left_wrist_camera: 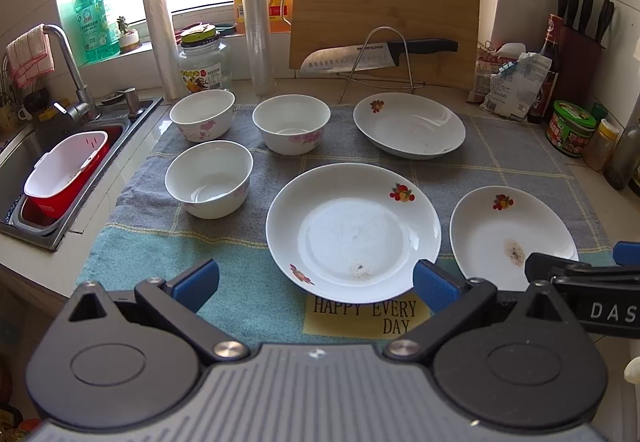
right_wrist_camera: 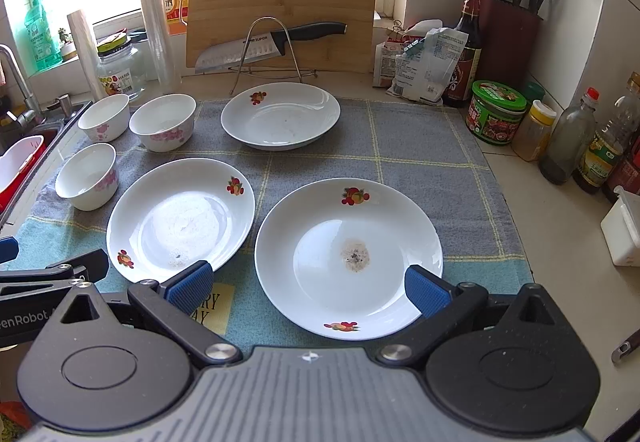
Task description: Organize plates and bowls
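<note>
White plate (right_wrist_camera: 348,258) between right hand-held gripper (right_wrist_camera: 308,288) fingers.

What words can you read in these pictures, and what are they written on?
"HAPPY EVERY DAY" on the yellow patch of the towel.
"SUPOR" on the knife blade.
"DAS", cut off by the picture edge, on the right tool.
"enRobot", also cut off, on the left tool.
A single Chinese character on the orange jug.
Labels on the jar, green bottle, bags and sauce bottles are too small to read.

left wrist view faces left-centre towel (left_wrist_camera: 132,242), right wrist view right, sharing plates, bowls
</note>
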The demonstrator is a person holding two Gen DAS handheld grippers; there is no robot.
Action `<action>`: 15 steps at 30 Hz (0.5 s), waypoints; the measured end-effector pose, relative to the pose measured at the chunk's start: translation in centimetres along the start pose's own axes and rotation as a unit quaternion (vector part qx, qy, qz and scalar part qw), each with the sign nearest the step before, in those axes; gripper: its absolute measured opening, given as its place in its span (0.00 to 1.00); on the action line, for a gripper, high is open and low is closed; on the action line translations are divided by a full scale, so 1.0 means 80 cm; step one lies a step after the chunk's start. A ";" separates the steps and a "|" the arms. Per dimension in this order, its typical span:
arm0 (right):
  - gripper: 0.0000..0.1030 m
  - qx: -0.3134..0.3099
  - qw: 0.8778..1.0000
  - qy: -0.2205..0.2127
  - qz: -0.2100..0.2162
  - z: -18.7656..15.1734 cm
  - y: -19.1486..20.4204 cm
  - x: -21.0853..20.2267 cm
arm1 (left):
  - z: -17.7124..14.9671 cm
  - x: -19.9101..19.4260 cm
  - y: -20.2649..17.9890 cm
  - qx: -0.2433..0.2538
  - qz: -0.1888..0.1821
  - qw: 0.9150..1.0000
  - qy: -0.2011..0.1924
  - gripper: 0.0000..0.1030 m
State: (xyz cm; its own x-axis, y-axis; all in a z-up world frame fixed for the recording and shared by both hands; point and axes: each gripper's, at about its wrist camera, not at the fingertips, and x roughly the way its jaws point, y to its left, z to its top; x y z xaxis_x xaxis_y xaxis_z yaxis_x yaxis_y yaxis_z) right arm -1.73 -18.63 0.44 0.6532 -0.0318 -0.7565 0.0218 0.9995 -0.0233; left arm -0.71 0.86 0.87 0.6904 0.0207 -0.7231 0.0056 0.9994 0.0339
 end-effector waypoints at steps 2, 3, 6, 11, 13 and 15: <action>1.00 0.000 1.000 -0.002 -0.001 -0.001 0.000 -0.001 | 0.000 0.000 -0.001 0.000 0.000 1.000 0.000 0.99; 1.00 0.000 1.000 -0.002 -0.002 -0.001 0.000 -0.001 | 0.000 0.000 -0.001 0.000 0.001 1.000 0.000 0.99; 1.00 0.001 1.000 -0.003 -0.002 -0.002 0.001 -0.002 | 0.000 0.000 -0.001 0.000 0.000 1.000 0.001 0.99; 1.00 0.002 1.000 -0.004 -0.006 -0.003 0.001 -0.005 | 0.001 -0.002 -0.001 0.001 -0.003 1.000 -0.001 0.99; 1.00 0.002 1.000 -0.005 -0.008 -0.003 0.002 -0.006 | 0.001 -0.003 -0.001 0.000 -0.005 1.000 -0.001 0.99; 1.00 0.002 1.000 -0.005 -0.009 -0.004 0.003 -0.007 | 0.001 -0.003 0.000 0.001 -0.006 1.000 0.000 0.99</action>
State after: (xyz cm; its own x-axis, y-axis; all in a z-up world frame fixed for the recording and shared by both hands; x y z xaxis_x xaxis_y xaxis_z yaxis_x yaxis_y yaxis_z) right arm -2.33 -18.40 0.68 0.6602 -0.0499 -0.7494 0.0361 0.9987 -0.0347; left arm -0.84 0.88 1.08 0.6908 0.0086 -0.7230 0.0156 0.9995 0.0269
